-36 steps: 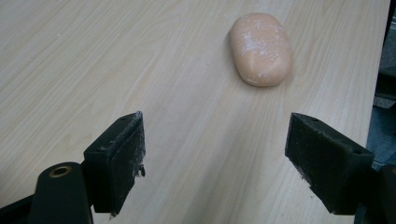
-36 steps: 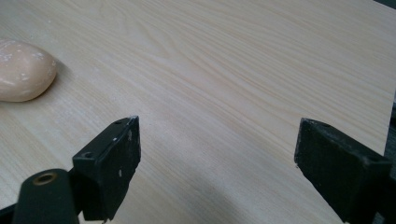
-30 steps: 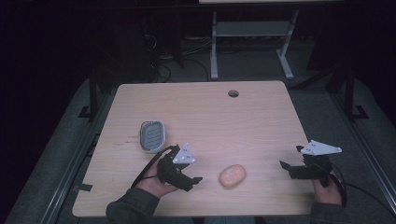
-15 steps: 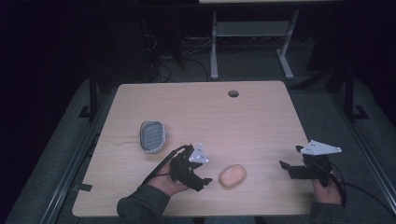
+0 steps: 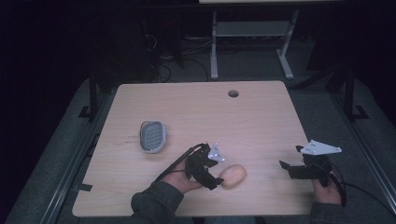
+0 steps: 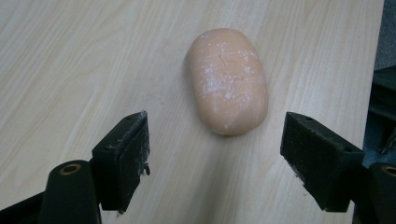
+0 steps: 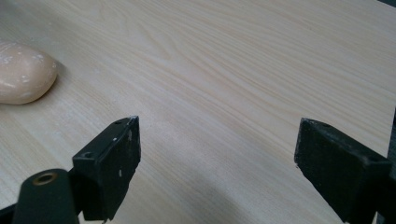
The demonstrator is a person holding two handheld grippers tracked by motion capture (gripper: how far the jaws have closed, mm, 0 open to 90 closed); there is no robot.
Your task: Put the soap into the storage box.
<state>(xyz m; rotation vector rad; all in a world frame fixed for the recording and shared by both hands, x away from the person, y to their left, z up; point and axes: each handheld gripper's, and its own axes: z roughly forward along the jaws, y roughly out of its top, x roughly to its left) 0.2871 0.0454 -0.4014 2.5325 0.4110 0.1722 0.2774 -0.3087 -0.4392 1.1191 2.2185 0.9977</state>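
Observation:
A peach-coloured oval soap bar (image 5: 233,176) lies on the wooden table (image 5: 196,107) near its front edge. My left gripper (image 5: 217,173) sits just left of the soap, pointing at it. In the left gripper view the soap bar (image 6: 227,79) lies a little ahead of the left gripper (image 6: 217,154), whose jaws have just been closing but stand apart, touching nothing. My right gripper (image 5: 288,163) rests at the front right of the table, open over bare wood. The right gripper (image 7: 219,161) view catches the soap bar (image 7: 23,72) at its left edge.
A grey oval soap dish (image 5: 152,136) lies on the table's left half. A round cable hole (image 5: 233,93) is near the far edge. Beyond the table stand a metal frame (image 5: 252,42) and cables on a dark floor.
My left gripper has slid rightward across the table until it is right beside the soap. The right gripper and the soap have stayed put.

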